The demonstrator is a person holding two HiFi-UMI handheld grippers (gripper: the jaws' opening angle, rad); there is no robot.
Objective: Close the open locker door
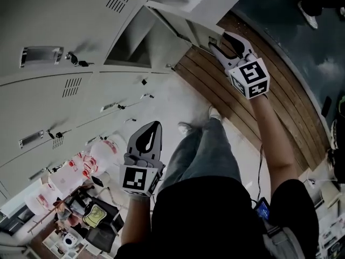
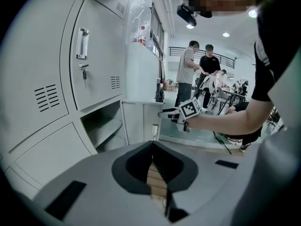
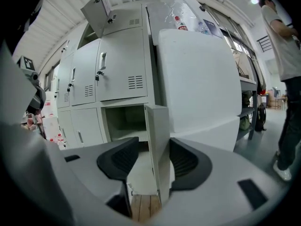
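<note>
Right gripper [image 1: 218,42] is spread wide, with the edge of the open locker door [image 3: 157,140] standing upright between its jaws; the door sits close to one pad with a clear gap on the other side, and I can't tell if it's touching; its compartment [image 3: 124,121] is just behind, low in the lockers; left gripper [image 1: 155,125] is closed on nothing, well apart from the door. Count: two grippers, one door between the jaws, and a second open door [image 3: 96,8] up top.

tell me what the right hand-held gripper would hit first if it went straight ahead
The open locker door: its free edge already stands between the right hand-held gripper's open jaws, so it would probably meet that first.
</note>
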